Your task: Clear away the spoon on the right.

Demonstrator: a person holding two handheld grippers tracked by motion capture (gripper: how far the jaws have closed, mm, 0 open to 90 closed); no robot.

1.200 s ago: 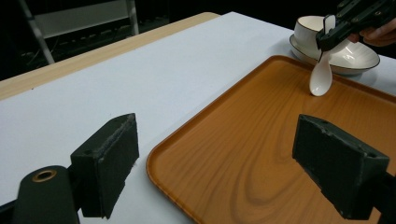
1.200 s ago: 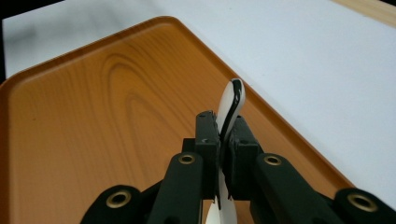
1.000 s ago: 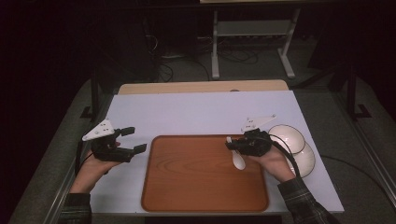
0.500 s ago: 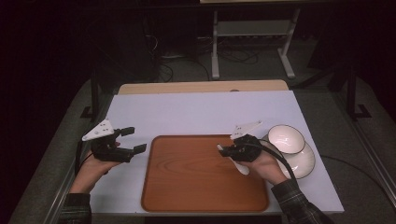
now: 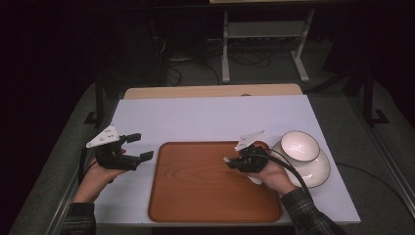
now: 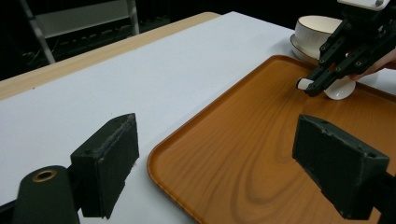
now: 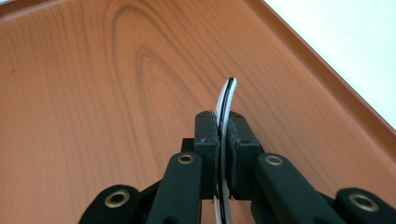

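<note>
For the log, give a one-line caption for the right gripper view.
Right gripper clamps a white spoon over the wooden tray.

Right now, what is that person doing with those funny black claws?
A person holds tongs in each hand. The right tongs are shut on a white spoon, holding it over the tray. The left tongs are open with nothing in them, beside the tray's left edge. A white bowl sits on a plate to the right of the tray.
</note>
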